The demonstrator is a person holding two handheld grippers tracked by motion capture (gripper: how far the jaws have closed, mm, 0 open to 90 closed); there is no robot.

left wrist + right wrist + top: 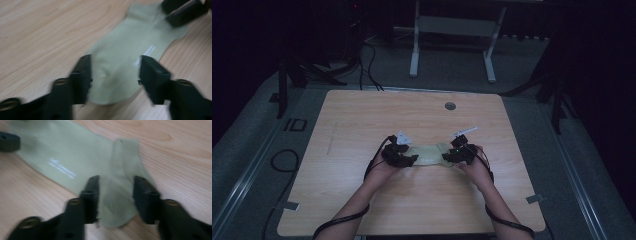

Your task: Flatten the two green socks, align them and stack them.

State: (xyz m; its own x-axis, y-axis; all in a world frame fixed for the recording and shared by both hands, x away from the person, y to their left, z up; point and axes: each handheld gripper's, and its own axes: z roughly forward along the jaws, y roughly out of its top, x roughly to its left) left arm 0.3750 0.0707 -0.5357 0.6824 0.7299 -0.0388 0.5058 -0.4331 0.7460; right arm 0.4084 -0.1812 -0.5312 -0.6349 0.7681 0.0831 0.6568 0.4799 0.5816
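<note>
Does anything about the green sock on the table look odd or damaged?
Nothing stands out. The pale green sock lies flat on the wooden table, with no tear or stain visible. The left gripper and right gripper stand open over its two ends.

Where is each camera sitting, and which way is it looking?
High view: sits above the person's side, looks forward and down on the table; both forearms and claws show.
Left gripper view: rides the left claw, looks along its open black jaws at the sock's rounded end.
Right gripper view: rides the right claw, jaws open over the sock's ribbed end.
Both gripper views share the green sock.
</note>
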